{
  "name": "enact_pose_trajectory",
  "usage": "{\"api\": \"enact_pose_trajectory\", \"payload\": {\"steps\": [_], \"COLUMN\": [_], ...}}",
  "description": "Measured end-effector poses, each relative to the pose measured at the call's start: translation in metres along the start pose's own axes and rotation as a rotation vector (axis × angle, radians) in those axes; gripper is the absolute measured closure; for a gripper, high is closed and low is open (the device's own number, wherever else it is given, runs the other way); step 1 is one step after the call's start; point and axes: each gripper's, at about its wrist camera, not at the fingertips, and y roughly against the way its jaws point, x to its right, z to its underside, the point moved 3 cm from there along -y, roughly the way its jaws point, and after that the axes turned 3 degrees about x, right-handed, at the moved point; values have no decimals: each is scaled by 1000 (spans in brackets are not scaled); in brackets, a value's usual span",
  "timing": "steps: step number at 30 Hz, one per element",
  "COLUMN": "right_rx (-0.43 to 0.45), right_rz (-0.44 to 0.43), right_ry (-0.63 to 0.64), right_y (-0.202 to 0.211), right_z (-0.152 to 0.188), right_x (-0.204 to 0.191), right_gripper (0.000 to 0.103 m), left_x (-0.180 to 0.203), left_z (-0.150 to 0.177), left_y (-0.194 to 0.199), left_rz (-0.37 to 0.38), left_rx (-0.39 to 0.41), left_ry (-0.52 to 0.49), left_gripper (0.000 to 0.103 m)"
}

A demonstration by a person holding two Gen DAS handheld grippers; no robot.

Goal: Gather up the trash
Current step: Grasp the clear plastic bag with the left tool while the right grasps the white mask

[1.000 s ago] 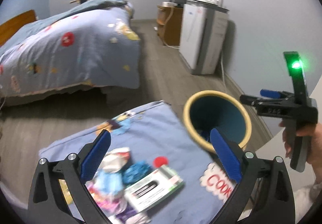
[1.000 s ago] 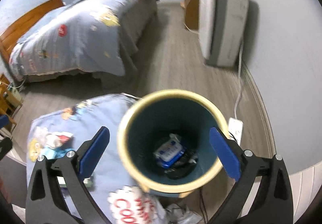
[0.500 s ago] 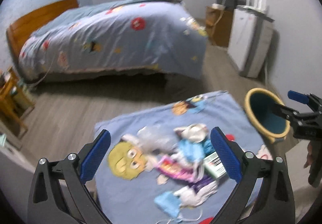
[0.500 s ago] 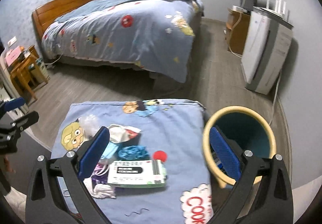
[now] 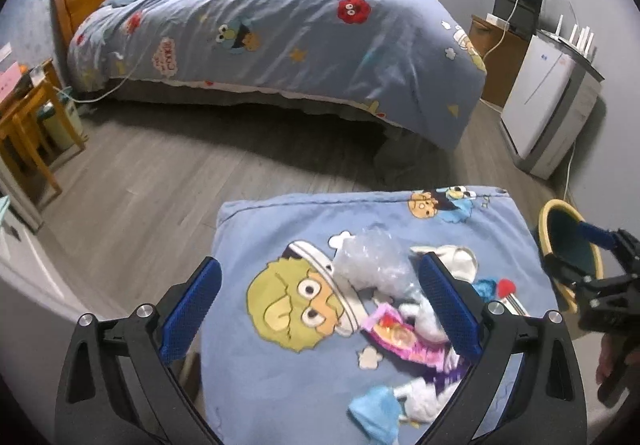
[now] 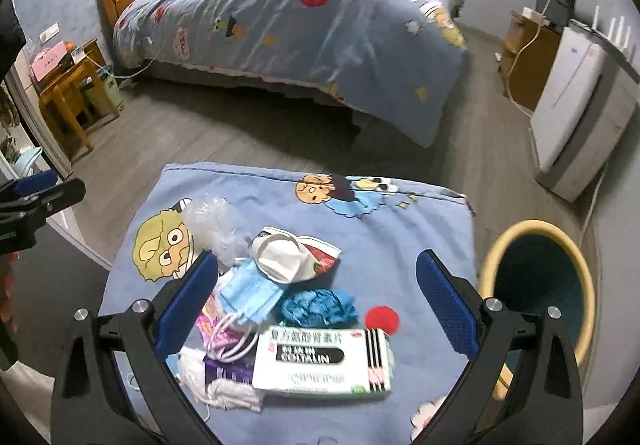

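Left wrist view: left gripper (image 5: 318, 303) hovering over the cartoon-print cloth (image 5: 280, 377), jaws wide apart and empty. Bare cloth beneath the left finger, its left edge dropping to grey floor (image 5: 168, 185). Trash pile (image 5: 404, 325) by the right finger: crinkled clear plastic (image 5: 372, 261), pink wrapper (image 5: 404, 339), white wads. Yellow-rimmed bin (image 5: 568, 245) off the right edge, now far to the side versus a second ago.

Right wrist view: right gripper (image 6: 316, 305) over the pile, jaws apart, holding nothing; a second ago directly above the bin. White medicine box (image 6: 322, 363) nearest, blue mask (image 6: 250, 295), white cup-shaped mask (image 6: 280, 255), teal wad (image 6: 318, 307), red cap (image 6: 382, 319). Bin (image 6: 538, 285) just beyond the cloth's right edge; open cloth between.
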Motion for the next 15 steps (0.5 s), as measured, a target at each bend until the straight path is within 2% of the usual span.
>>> {"api": "enact_pose_trajectory", "payload": {"steps": [2,4,9,12,15], "right_rx": [-11,-31,-98,-125,-154], "right_rz": [-21,-37,-86,-101,-129], "right_ry": [-8,-1,65,111,100], "right_y": [-18,-33,-69,-83,-97], "right_z": [2,6,19,24,24], "right_x": [2,1,-8,-17,-19], "right_gripper": [5,5,6,12,19], "left_x": [1,1,9,16,21], "left_z": [-2,-3,-1,2,5], "left_y": [-19,-40,-75,-95,-112], "left_rz": [12,-31,-7,7,24], "left_rx": [-24,-48,-78,-102,-115], "left_ry": [0,-12,-58,-81,-99], "left_gripper": [6,6,8,8,9]}}
